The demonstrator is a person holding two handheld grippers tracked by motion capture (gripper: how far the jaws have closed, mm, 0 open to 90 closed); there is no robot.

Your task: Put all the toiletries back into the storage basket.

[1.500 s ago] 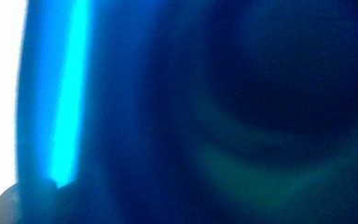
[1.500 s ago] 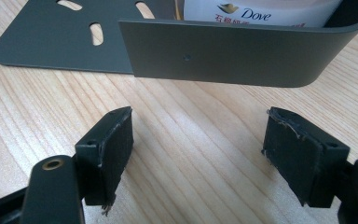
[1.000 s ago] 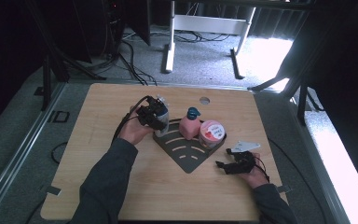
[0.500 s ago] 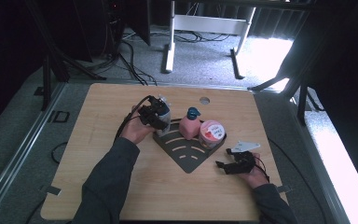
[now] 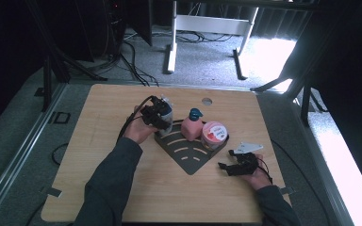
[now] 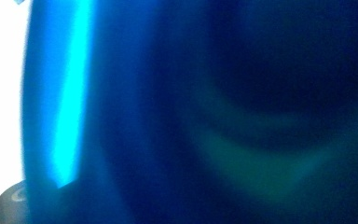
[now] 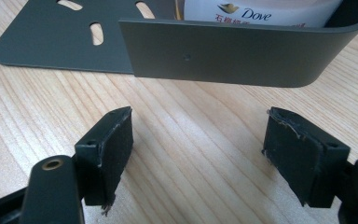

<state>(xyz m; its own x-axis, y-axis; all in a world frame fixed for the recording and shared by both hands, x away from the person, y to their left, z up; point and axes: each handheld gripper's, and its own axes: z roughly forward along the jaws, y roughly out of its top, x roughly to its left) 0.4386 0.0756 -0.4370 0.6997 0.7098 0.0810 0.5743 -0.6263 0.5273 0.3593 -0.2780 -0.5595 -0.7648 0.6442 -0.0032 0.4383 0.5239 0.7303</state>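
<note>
In the high view, your left gripper (image 5: 161, 117) sits left of centre, pinching a blue-capped bottle (image 5: 166, 113) that stands at the left corner of the dark slotted rack (image 5: 188, 157) on the bench (image 5: 103, 117). A pink pump bottle (image 5: 191, 127) and a Dove jar (image 5: 214, 133) stand in that rack.

In the left gripper view, blurred blue bottle (image 6: 191, 112) surface crowds the lens.

In the right gripper view, your right gripper (image 7: 198, 154) is spread and empty over bare wood, near the rack wall (image 7: 233, 56).

Matt dark metal rack (image 7: 223, 56), light wood-grain table (image 7: 191, 126), seemingly glossy bottle (image 5: 166, 115)
</note>
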